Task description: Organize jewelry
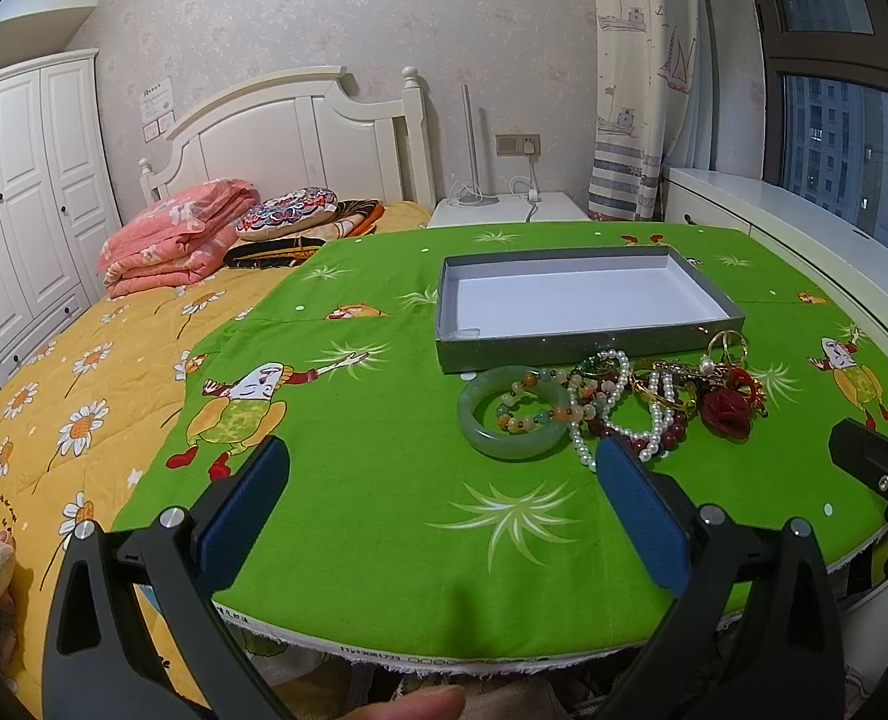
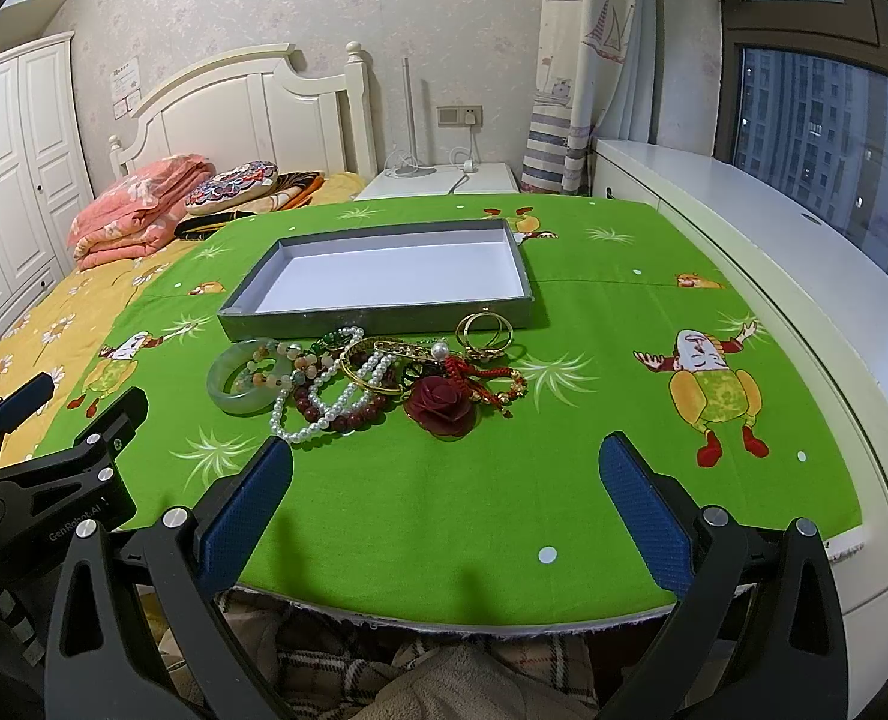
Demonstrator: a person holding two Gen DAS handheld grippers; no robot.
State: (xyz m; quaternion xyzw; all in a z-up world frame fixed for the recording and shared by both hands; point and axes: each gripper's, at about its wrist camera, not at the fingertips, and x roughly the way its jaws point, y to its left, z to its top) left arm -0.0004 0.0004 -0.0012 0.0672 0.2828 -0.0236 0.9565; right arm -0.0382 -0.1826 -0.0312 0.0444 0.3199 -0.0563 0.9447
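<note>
Blue-padded fingers [image 1: 246,516] of the left gripper [image 1: 444,516] stand wide apart and hold nothing above the green printed cloth [image 1: 384,480]; the right gripper [image 2: 444,510] is equally wide and bare. Just beyond, a tangled heap of jewelry [image 2: 372,378] lies touching the near wall of a shallow grey box [image 2: 384,315] — white-lined, unfilled. A smooth jade bangle [image 1: 513,411] sits at the heap's left, a dark red rose ornament [image 2: 441,414] at its front. Pearl strands [image 2: 336,402] look likely to snag, so lifting rigid pieces first seems wisest — one at a time.
</note>
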